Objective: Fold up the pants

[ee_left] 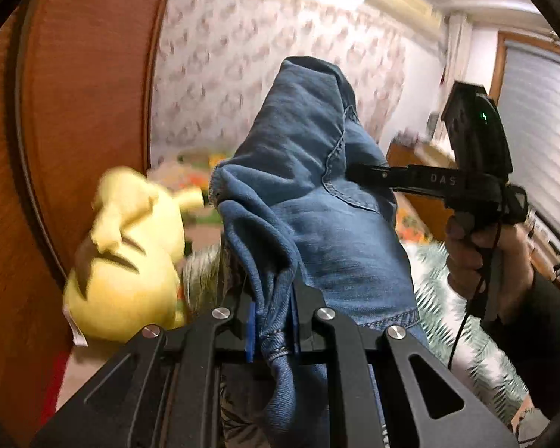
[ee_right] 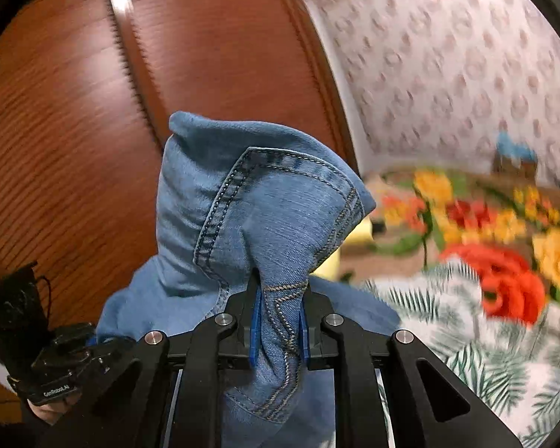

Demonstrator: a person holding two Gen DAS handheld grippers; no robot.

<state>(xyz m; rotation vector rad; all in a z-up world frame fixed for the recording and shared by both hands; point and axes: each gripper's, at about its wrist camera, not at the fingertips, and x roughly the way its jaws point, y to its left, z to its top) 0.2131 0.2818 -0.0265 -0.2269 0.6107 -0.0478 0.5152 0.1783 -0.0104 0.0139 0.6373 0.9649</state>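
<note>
Blue denim pants are lifted off the bed and bunched between both grippers. My left gripper is shut on a gathered hem or seam of the denim, and the cloth rises in a peak above its fingers. In the right wrist view, my right gripper is shut on a stitched edge of the pants, with a pocket seam folded over above the fingers. The right gripper's body and the hand holding it show at the right of the left wrist view, its fingers hidden behind the denim.
A yellow plush toy lies at the left beside a brown wooden headboard. A bedspread with a leaf print covers the bed, with a flowered blanket behind it. A patterned wall stands beyond.
</note>
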